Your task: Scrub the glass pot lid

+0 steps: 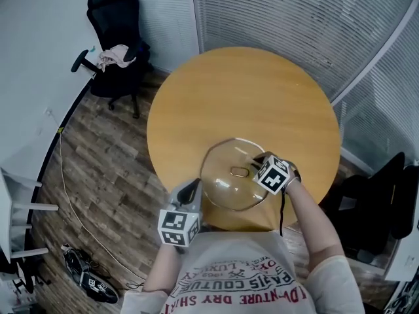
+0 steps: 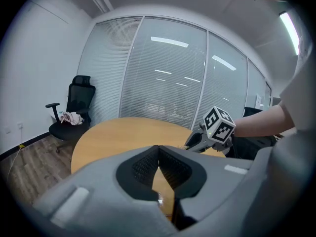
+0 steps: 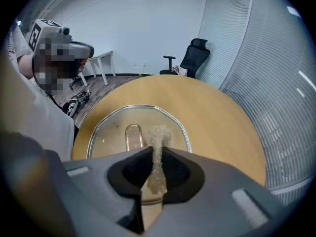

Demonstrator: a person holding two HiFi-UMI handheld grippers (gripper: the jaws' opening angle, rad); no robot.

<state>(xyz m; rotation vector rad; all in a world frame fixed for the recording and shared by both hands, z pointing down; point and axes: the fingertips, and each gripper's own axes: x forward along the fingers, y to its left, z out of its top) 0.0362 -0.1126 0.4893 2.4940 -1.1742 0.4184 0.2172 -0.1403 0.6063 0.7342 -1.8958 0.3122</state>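
"How many lids do you count?"
"One glass pot lid [image 1: 234, 175], lying on one round worktop [image 1: 242, 90]."
"And claws?"
"Two: a left claw [image 1: 192, 188] and a right claw [image 1: 260, 160]."
"Any pads?"
"One scouring pad [image 3: 159, 135]."
"And seats?"
"Two. There is one black office chair [image 1: 116, 28] at the far left, and a second chair [image 1: 383, 205] at the near right."

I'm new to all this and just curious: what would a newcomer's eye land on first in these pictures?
A glass pot lid lies near the front edge of a round wooden table. Over it the right tool pinches a fuzzy beige scrub pad, while the left tool, shut and empty, hovers by the lid's left rim.
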